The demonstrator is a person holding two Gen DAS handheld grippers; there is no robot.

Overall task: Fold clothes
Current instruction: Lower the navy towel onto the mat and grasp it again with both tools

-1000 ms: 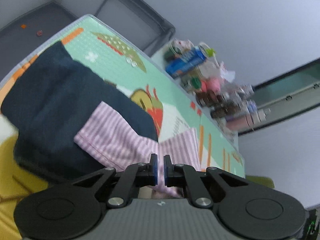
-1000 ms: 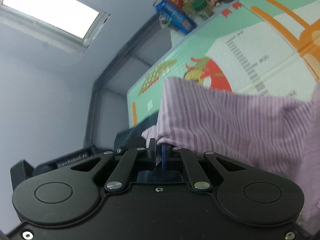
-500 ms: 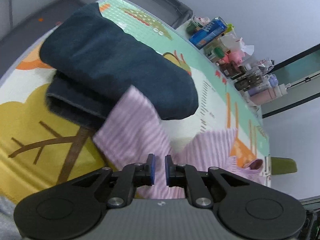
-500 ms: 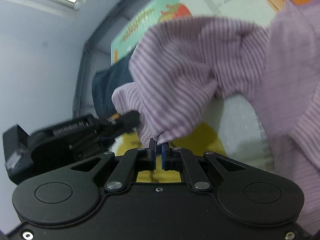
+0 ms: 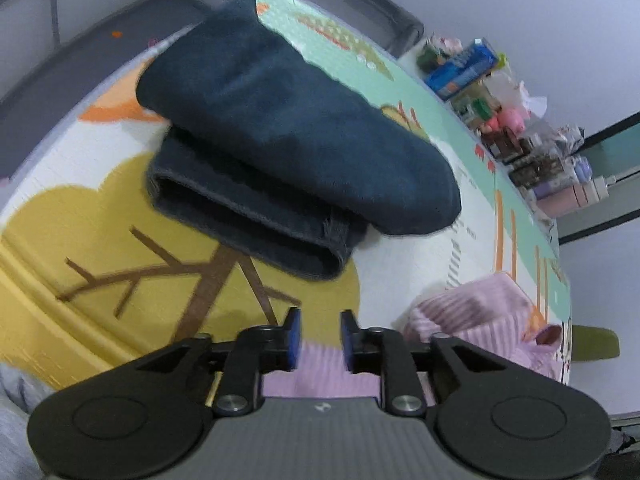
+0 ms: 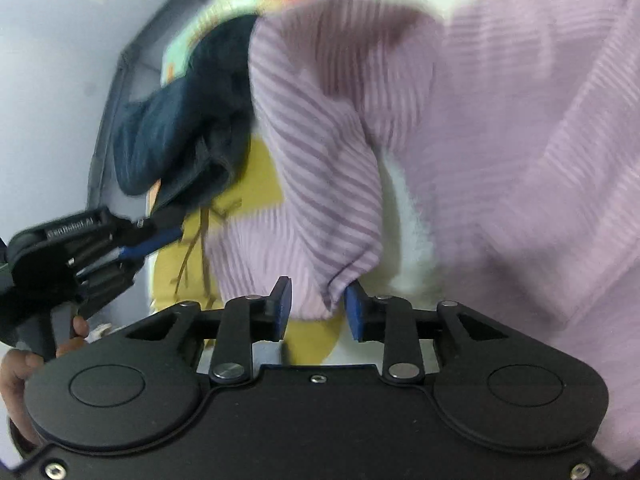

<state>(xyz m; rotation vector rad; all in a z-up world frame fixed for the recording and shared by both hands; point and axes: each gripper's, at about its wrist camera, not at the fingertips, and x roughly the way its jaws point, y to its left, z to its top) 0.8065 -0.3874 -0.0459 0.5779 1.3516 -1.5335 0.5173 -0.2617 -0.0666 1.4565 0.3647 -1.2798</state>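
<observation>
As both sets of jaws are opening, the lilac striped knit garment (image 6: 500, 152) slumps on the printed foam play mat (image 5: 72, 216) — a bunched cuff lies loose between the right gripper's (image 6: 316, 308) pads; the left gripper (image 5: 318, 340) parts just above its flat edge, beside the folded navy clothes (image 5: 288, 128).

The folded jeans (image 5: 296, 136) lie on the play mat (image 5: 100, 216), far from the camera. The striped garment (image 5: 476, 320) lies nearer, to their right. Behind the mat's far right edge stands a row of small items (image 5: 516, 128).
</observation>
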